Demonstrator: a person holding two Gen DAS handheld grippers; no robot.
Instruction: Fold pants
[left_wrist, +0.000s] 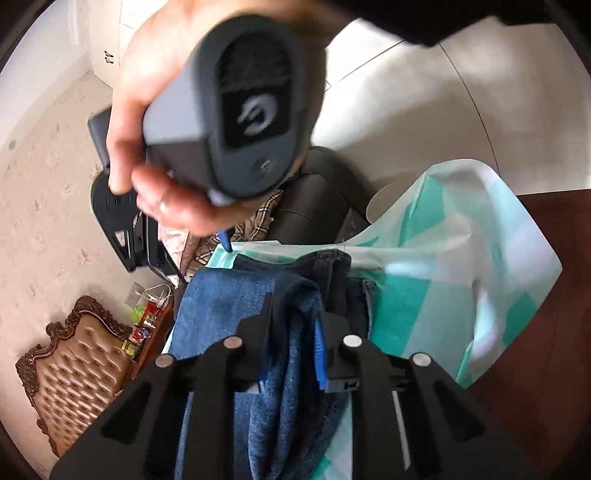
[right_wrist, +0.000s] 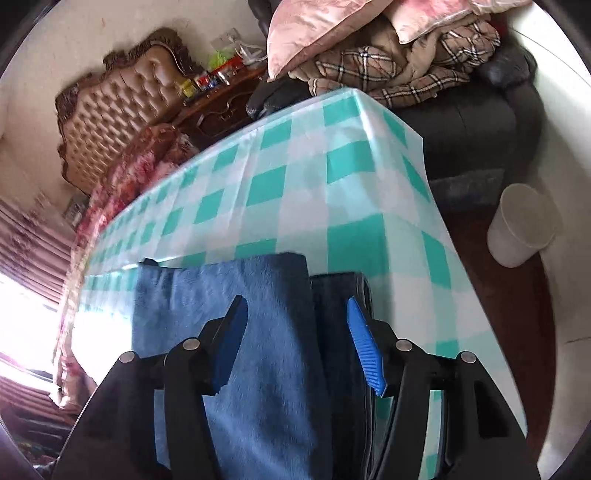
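Checked tablecloth (right_wrist: 295, 177) spreads ahead of both tongs, beneath the pants (right_wrist: 258, 332), blue denim lying folded on it. Right gripper (right_wrist: 297, 332): jaws wide apart, straddling the denim without visibly pinching it; its handle, gripped by the right hand (left_wrist: 147, 129), fills the upper left-wrist view. Left gripper (left_wrist: 295, 328): jaws narrowly apart with a denim fold between them; whether it is clamped cannot be told. White cup (right_wrist: 522, 225) stands to the right gripper's right
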